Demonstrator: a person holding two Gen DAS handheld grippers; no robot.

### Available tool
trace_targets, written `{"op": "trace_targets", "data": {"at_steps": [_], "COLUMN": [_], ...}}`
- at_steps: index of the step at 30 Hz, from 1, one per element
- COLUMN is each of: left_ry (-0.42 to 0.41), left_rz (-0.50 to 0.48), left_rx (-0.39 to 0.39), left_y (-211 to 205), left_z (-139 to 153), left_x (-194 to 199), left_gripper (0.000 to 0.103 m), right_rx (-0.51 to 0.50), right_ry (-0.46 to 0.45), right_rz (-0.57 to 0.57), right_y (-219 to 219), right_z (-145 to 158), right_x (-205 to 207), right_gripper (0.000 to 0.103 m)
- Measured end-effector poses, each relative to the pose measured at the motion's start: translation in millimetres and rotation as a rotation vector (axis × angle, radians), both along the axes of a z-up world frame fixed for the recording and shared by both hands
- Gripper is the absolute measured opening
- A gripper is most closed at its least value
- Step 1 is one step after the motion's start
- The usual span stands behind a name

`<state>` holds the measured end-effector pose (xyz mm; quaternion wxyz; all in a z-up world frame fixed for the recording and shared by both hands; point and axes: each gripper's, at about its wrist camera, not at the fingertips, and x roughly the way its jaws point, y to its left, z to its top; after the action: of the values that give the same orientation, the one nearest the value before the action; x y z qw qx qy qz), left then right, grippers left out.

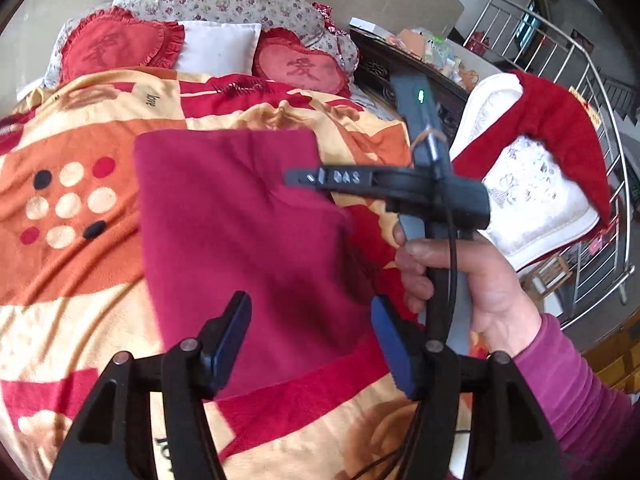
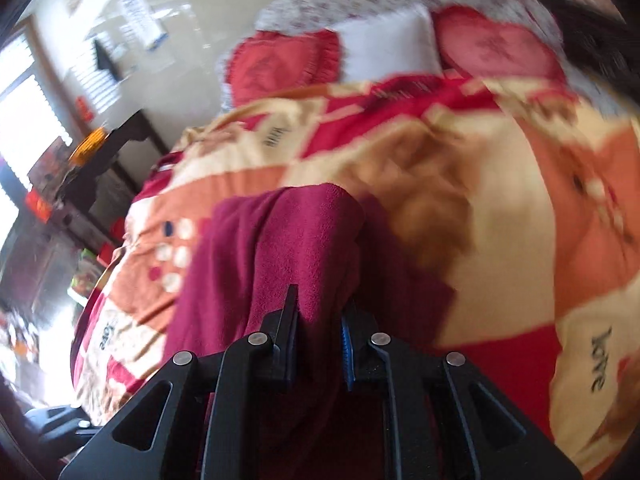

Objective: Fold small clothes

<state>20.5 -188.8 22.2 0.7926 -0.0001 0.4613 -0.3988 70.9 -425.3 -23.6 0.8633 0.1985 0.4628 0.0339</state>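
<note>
While my right gripper (image 2: 318,332) pinches the crimson cloth (image 1: 240,240) (mid-frame on the bedspread (image 1: 80,280)), my left gripper (image 1: 310,344) gapes empty; mid-fold, I must next lay the edge squarely.

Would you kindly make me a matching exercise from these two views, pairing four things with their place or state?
Things:
1. left gripper
2. right gripper
3. white pillow
4. red towel

Place or state:
A. between two heart-shaped red cushions at the head of the bed
B. draped over a white chair beside the bed
C. jaws open, nothing between them, above the dark red cloth
D. jaws closed on a fold of the dark red cloth

Pairs: 1-C, 2-D, 3-A, 4-B
</note>
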Motion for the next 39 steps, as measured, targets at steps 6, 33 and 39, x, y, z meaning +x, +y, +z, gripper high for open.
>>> {"op": "trace_targets", "data": {"at_steps": [6, 33, 39], "left_ry": [-0.071, -0.014, -0.002], "left_rz": [0.133, 0.124, 0.124], "left_rx": [0.081, 0.192, 0.224], "left_y": [20.2, -0.3, -5.2], "left_z": [-2.2, -58.1, -73.7], "left_x": [13.6, 19.5, 19.5], "left_gripper": [0.069, 0.078, 0.078], "right_rx": [0.016, -0.081, -0.014], "right_ry": [-0.017, -0.014, 0.0], "right_rz": [-0.047, 0.01, -0.005], "right_y": [-24.7, 14.1, 6.0], "right_z": [-7.7, 10.2, -2.5], "right_x": [-20.9, -84.1, -81.6], "right_gripper": [0.002, 0.0, 0.006]}}
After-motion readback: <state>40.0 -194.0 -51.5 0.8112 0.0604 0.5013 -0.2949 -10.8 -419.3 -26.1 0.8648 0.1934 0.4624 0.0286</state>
